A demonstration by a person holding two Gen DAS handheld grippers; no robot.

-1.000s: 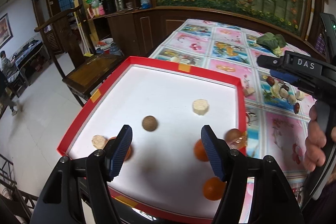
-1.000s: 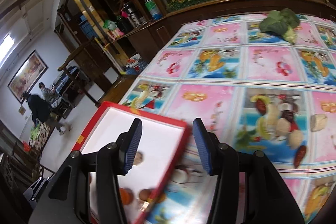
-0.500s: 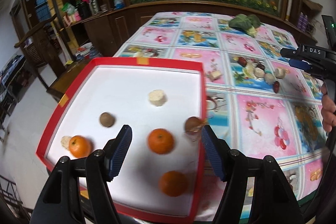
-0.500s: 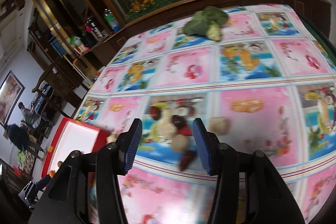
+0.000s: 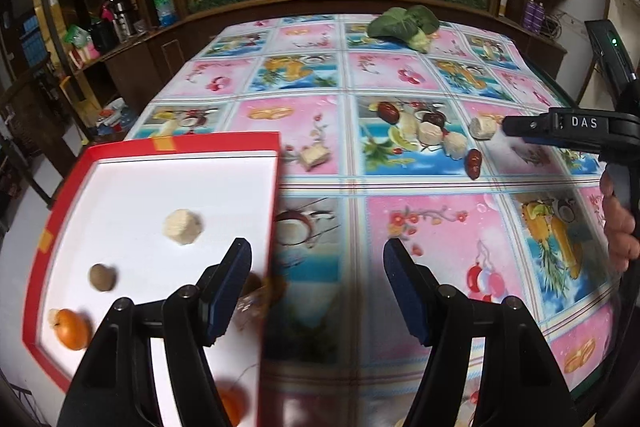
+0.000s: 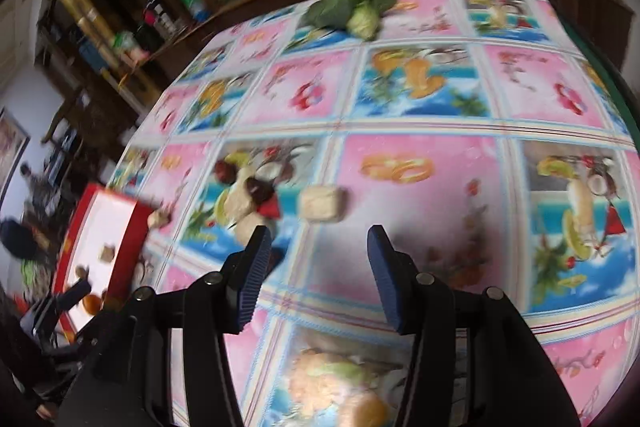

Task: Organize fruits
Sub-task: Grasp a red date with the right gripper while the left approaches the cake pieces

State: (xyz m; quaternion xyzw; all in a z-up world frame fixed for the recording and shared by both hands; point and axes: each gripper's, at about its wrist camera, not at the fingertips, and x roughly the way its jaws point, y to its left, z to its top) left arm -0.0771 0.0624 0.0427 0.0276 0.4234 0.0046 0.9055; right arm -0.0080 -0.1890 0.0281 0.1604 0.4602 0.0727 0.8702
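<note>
A red-rimmed white tray (image 5: 276, 187) at the table's left holds an orange (image 5: 72, 329), a brown round fruit (image 5: 103, 277) and a pale chunk (image 5: 183, 227). My left gripper (image 5: 318, 291) is open and empty above the tray's right edge. Loose on the cloth lie pale pieces (image 5: 430, 131), dark red dates (image 5: 474, 163) and a pale chunk (image 5: 482, 127). My right gripper (image 6: 316, 279) is open and empty, just short of that pale chunk (image 6: 322, 203); it also shows in the left wrist view (image 5: 506, 127).
A leafy green vegetable (image 5: 404, 23) lies at the table's far side. A wooden counter with bottles (image 5: 162, 3) runs behind the table. A pale wedge (image 5: 314, 157) lies right of the tray. The tray shows blurred at the left in the right wrist view (image 6: 104, 227).
My left gripper has swung right, off the tray's middle toward its right edge. My right gripper has moved right and down toward the loose pieces, close to the pale chunk.
</note>
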